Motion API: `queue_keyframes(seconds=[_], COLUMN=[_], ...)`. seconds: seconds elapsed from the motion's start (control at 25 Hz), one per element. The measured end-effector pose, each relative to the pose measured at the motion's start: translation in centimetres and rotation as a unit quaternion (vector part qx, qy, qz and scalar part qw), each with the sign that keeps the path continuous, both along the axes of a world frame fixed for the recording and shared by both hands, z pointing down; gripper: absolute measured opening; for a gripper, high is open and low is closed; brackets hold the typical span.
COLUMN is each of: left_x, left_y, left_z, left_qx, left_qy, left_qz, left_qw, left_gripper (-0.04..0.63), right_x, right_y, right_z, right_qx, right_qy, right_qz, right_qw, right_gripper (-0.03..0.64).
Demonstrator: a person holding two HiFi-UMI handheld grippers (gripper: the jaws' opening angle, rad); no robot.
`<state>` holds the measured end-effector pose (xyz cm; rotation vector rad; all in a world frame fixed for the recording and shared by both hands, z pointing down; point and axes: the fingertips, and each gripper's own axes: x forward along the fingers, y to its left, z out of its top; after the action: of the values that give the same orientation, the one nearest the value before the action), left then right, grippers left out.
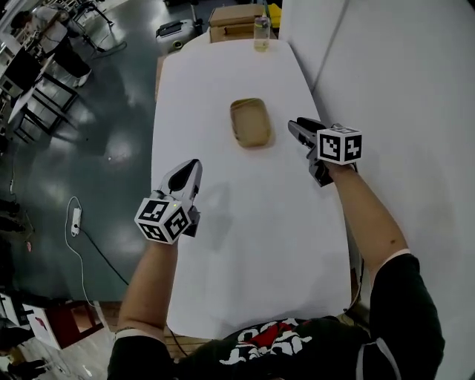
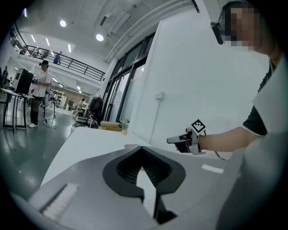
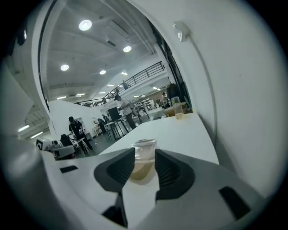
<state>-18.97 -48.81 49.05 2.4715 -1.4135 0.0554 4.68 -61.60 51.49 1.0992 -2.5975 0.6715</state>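
Left claw closed, forearm outstretched over white table; right claw parted, near tan container.

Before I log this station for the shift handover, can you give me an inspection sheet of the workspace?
Surface: long white table, rounded far end.
Job's things: shallow tan container mid-table, in neither gripper.
Clutter: glass of yellowish liquid at the far end.
Grippers: left claw shut, empty, above the table; right claw open, just right of the container, not touching.
Cables: power strip and white cable on the floor, left of the table.
Surroundings: cardboard boxes beyond the table, white wall on the right, people far off.
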Motion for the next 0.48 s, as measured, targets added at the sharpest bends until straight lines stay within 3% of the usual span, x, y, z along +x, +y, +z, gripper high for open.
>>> queue_keyframes(seconds=[0.2, 0.36, 0.48], left_x=[1.2, 1.8, 1.9], left_y=[-4.3, -5.4, -5.3], left_z=[2.4, 3.6, 3.8], left_qx=[0.003, 0.004, 0.003], left_qy=[0.014, 0.025, 0.041], left_qz=[0.014, 0.019, 0.017], left_qw=[0.9998, 0.9995, 0.9990], left_gripper=[-0.002, -0.002, -0.002], right_x=[-0.5, -1.3, -1.8], right_y=[-3.6, -4.5, -4.5], right_z=[4.1, 6.1, 6.4], right_qx=[-0.099, -0.177, -0.203], right_qy=[-0.065, -0.137, -0.170], right_qz=[0.007, 0.021, 0.026], right_qw=[0.993, 0.975, 0.964], right_gripper=[0.128, 0.159, 0.164])
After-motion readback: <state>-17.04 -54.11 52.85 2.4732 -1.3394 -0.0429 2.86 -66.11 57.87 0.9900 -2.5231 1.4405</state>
